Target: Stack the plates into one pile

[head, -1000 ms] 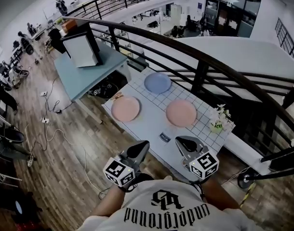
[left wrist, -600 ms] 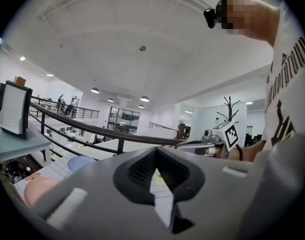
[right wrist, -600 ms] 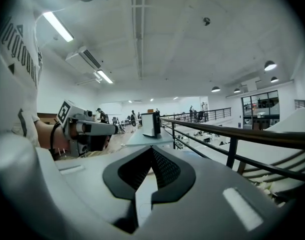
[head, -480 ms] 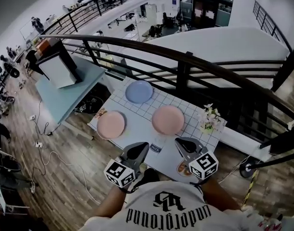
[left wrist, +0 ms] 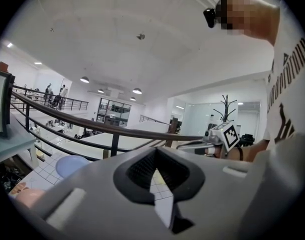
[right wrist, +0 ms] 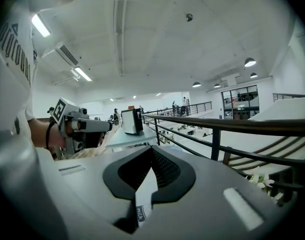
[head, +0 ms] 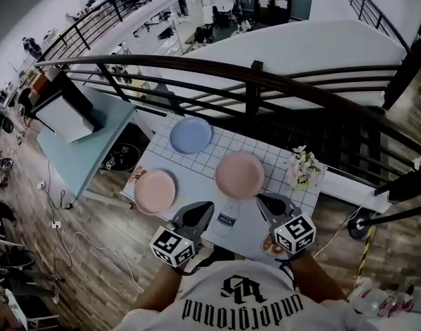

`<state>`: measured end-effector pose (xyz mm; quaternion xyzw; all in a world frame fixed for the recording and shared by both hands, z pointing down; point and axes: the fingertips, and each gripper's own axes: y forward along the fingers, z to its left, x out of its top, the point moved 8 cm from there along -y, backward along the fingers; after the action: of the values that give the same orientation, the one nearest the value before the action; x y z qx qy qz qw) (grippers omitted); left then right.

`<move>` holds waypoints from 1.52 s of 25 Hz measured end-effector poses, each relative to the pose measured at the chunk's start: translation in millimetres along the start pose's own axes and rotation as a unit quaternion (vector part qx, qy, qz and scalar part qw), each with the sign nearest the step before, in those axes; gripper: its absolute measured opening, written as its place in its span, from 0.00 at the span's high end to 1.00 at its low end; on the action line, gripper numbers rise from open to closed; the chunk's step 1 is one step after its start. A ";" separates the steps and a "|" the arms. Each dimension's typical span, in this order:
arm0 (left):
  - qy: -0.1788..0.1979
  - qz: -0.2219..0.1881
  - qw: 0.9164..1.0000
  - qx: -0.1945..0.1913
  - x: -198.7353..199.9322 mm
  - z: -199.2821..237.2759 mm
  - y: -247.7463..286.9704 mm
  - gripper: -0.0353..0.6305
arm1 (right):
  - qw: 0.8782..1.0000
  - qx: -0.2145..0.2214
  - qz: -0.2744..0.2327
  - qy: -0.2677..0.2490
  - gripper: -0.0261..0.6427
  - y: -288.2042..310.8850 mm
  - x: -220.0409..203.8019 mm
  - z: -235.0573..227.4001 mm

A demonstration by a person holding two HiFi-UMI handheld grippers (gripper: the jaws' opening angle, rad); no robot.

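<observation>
From here the head view gives me the widest picture: a white table (head: 228,142) with a grid pattern, standing against a dark railing (head: 252,81). Only this view shows all three plates together. I count one blue plate (head: 191,135) at the far side, one left pink plate (head: 155,191) at the near left corner, and one right pink plate (head: 239,174) toward the flowers (head: 304,167). All three are round and plain, and each lies flat on the table apart from the others, none on top of another. The left gripper view catches only the blue plate and an edge of the left pink plate at its low left border; the right gripper view shows the flowers and the railing. I hold two grippers over the near edge of the table, the left gripper (head: 200,211) and the right gripper (head: 267,202). In its own view each has its jaws pressed together on nothing, with only a thin slit between them. One milk bottle (head: 226,219) stands between the two grippers, and its label shows through the right slit.
</observation>
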<state>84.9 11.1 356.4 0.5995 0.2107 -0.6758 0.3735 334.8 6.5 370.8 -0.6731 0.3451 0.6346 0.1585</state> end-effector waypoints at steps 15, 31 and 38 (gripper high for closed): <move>-0.030 0.061 0.997 -0.026 -20.7 110.7 65.9 0.87 | 0.992 -0.075 0.086 0.058 0.96 85.7 -40.3 -68.2; -0.055 0.141 0.986 -0.069 -104.1 169.9 138.7 0.87 | 0.958 -0.162 0.183 0.151 0.85 126.7 -144.5 -129.7; -0.058 0.167 0.981 -0.076 -140.8 183.0 162.2 0.87 | 0.935 -0.206 0.210 0.195 0.83 135.1 -188.6 -156.6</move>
<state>88.7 -190.0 554.3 0.5563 0.1362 -0.6193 0.5371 369.7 -142.1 605.5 -0.7136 0.3643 0.5669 -0.1914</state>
